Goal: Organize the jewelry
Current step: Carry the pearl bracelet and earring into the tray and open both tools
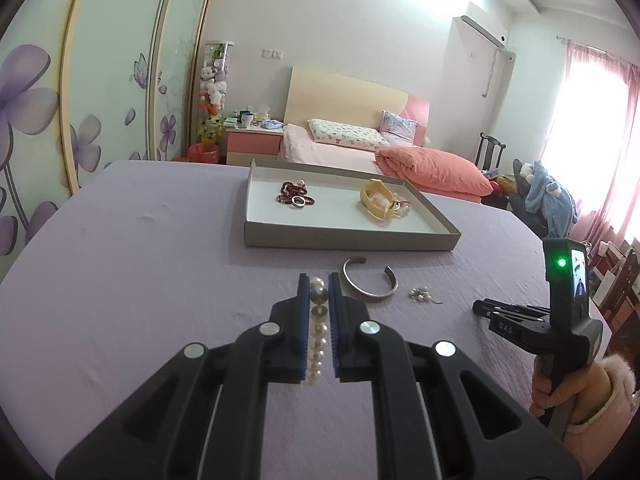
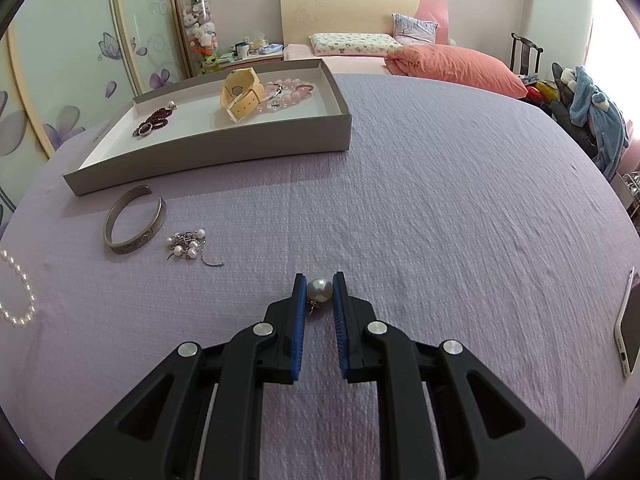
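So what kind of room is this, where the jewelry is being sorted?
Most likely a bedroom in a home. A bed with a pillow stands at the far wall, a nightstand beside it, and a wardrobe with flower-printed sliding doors lines the left side.

The right gripper pinches a grey pearl earring between its blue fingers over the lilac counter — beyond lie a silver cuff, a pearl cluster and the jewelry tray
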